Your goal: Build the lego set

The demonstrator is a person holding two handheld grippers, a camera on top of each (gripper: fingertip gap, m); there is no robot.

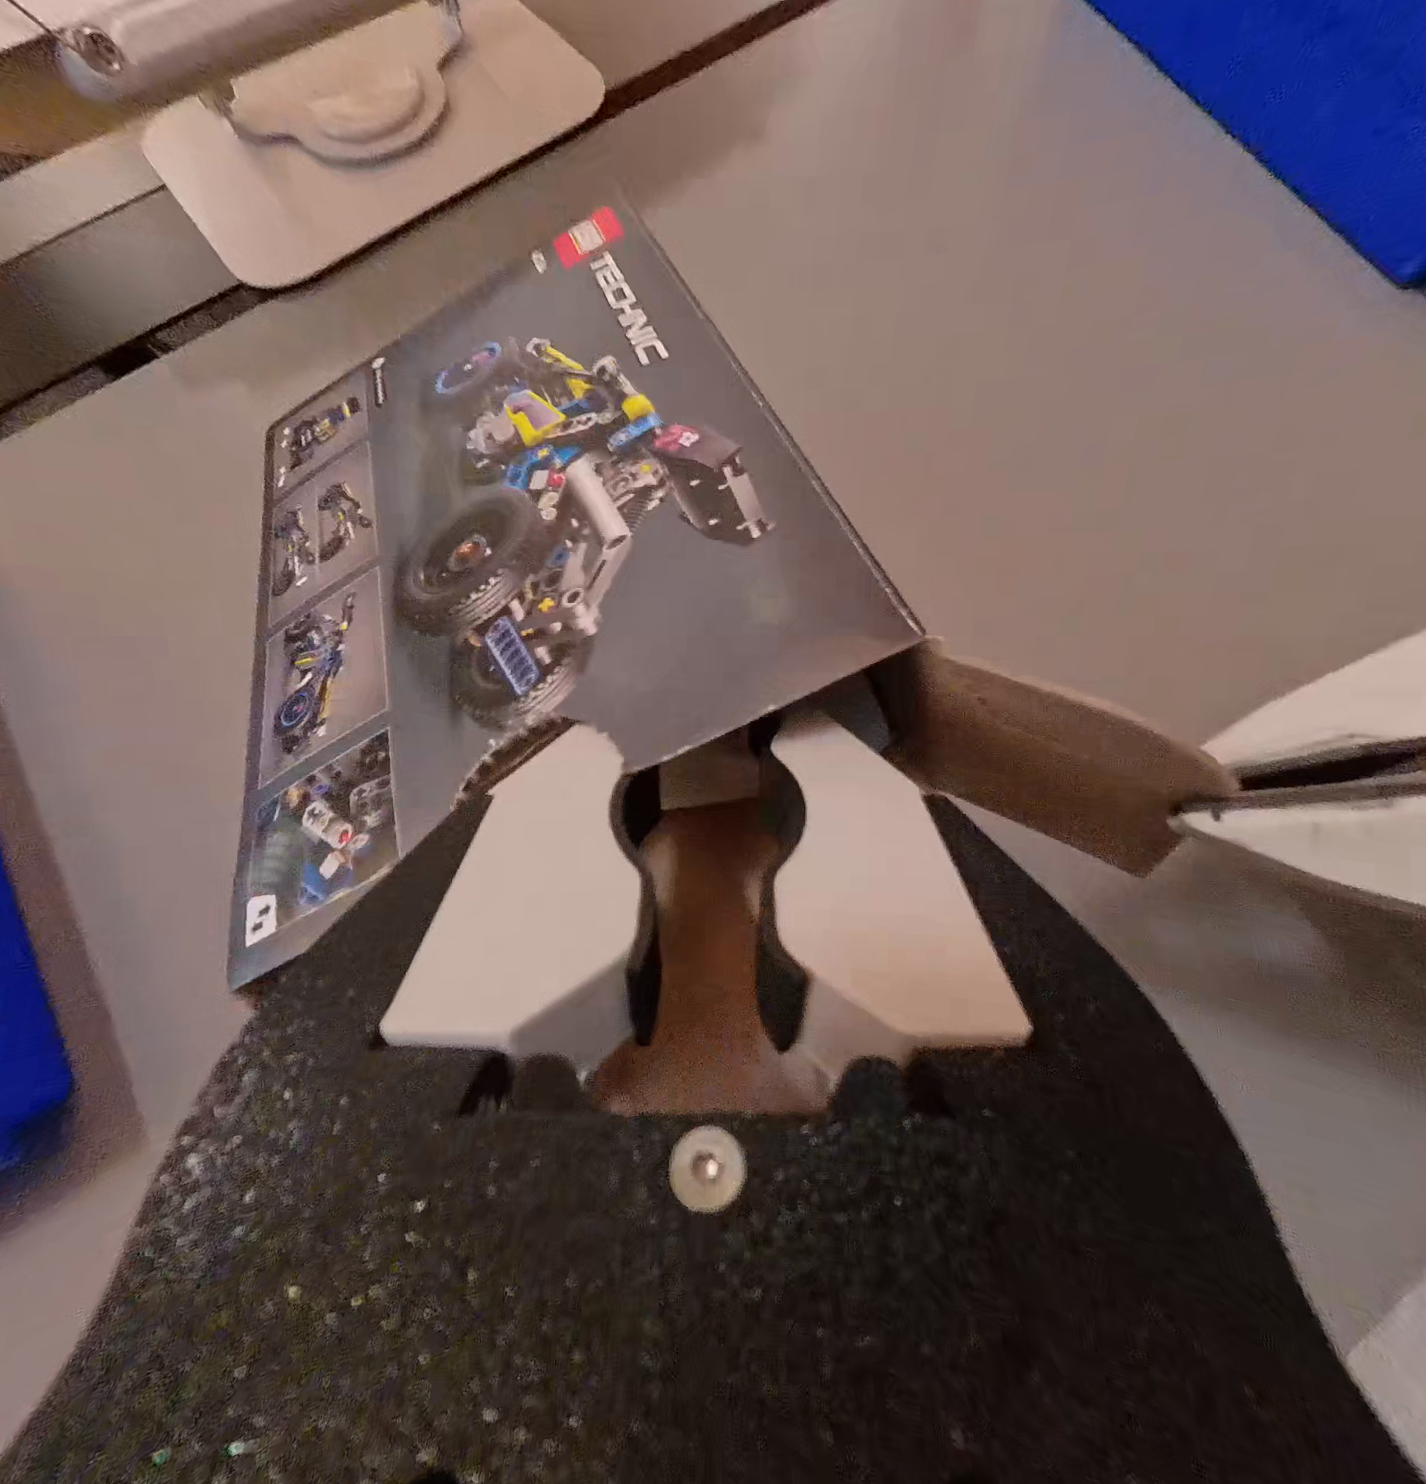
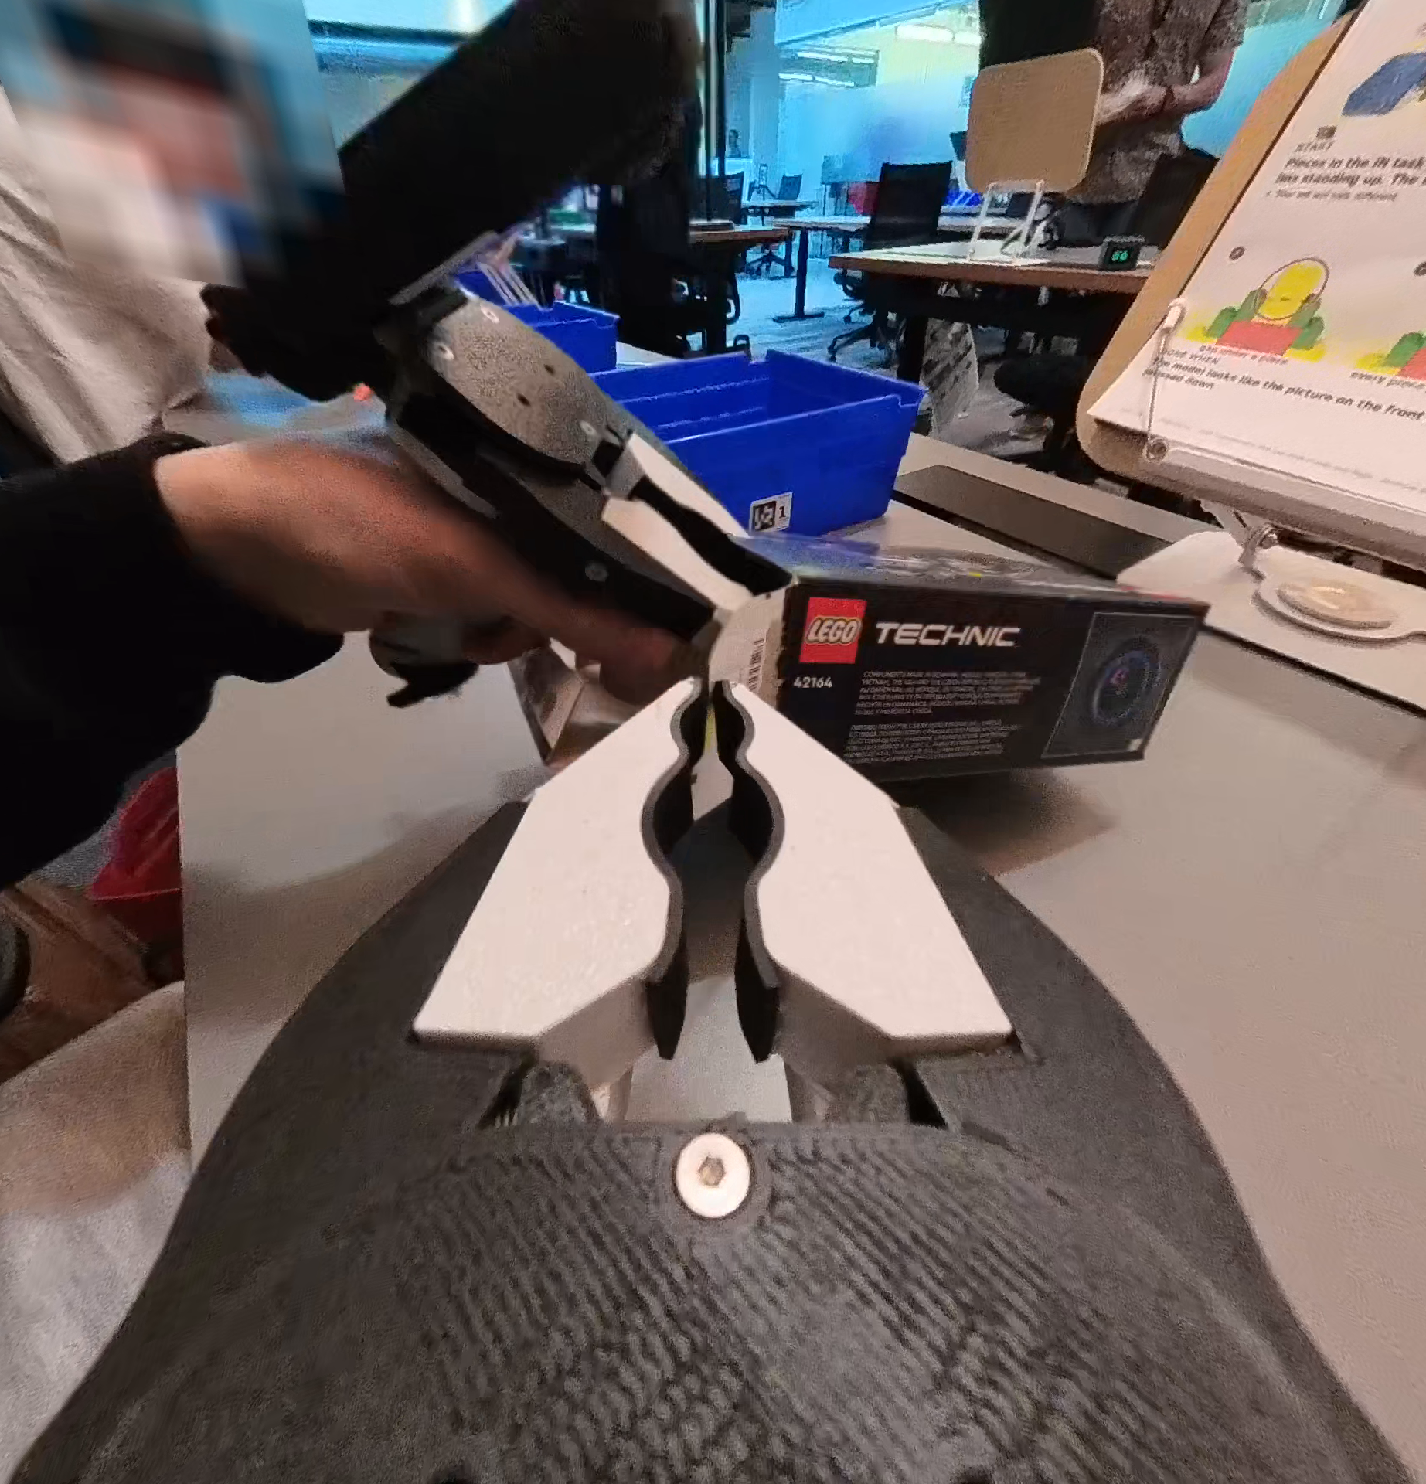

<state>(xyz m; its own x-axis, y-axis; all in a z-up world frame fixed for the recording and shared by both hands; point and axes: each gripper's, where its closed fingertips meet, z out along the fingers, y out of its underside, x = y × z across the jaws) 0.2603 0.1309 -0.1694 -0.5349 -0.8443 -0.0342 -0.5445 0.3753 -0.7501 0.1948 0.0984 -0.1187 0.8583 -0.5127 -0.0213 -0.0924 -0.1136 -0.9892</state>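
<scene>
A dark grey lego box (image 1: 693, 482) with a vehicle picture lies on the grey table (image 1: 1095, 401), its near end open. My left gripper (image 1: 705, 771) is shut on the near edge of the box's top panel. It also shows from the side in the right wrist view (image 2: 725, 578), held by a hand. A brown cardboard flap (image 1: 1039, 755) sticks out to the right of the open end. My right gripper (image 2: 709, 695) is shut on that flap's edge, and its thin tips show in the left wrist view (image 1: 1255, 783). The box side (image 2: 974, 682) faces the right wrist camera.
A blue bin (image 2: 774, 434) stands behind the box, and more blue bins sit at the table's corners (image 1: 1296, 96) (image 1: 11, 1004). An instruction board (image 2: 1296, 281) stands on a flat grey base (image 1: 372, 136) at the far edge. A person and desks are in the background. The flat grey base (image 1: 372, 136) is about 40 cm from my left fingertips and 45 cm from my right. It is also in sight in the right wrist view (image 2: 1292, 621).
</scene>
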